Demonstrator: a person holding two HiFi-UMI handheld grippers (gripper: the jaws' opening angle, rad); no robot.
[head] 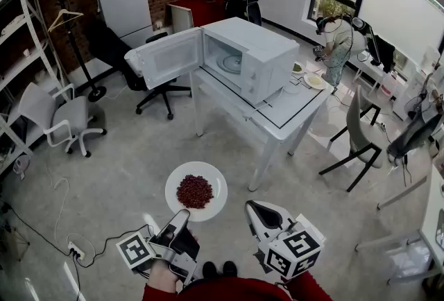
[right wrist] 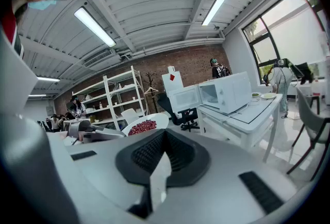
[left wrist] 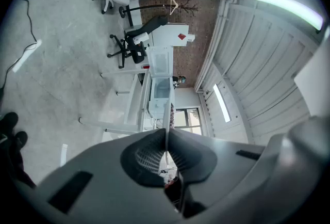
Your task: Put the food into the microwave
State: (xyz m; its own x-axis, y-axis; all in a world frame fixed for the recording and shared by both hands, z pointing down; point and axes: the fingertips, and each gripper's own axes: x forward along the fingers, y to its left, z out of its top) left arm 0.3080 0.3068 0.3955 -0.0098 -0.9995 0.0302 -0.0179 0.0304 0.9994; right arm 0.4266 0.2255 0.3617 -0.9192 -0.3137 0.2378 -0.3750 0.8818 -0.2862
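**A:** What's closest in?

**B:** The two grippers, low in the head view. The left gripper (head: 182, 216) reaches out ahead of the person's hand (head: 164, 277). Its jaws pinch the near rim of a white plate (head: 177, 182) — in its own view the rim runs edge-on between the pads as a thin pale line.

**A:** And the other one?

**B:** The right gripper (head: 251, 208) is just beside it, to the right, with its jaws pressed together and nothing between them.

**A:** Where's the food?

**B:** The food (head: 195, 191) is a heap of small dark-red pieces in the middle of the plate. The plate is held roughly level above the concrete floor (head: 125, 168), well apart from the microwave (head: 267, 60). The right gripper view catches plate and heap off to its left.

**A:** And the microwave?

**B:** It's white and stands on a white tabletop (head: 295, 109). Its door (head: 166, 57) is swung wide to the left, so the glass turntable (head: 229, 62) shows inside. A black office chair (head: 156, 88) stands near the open door.
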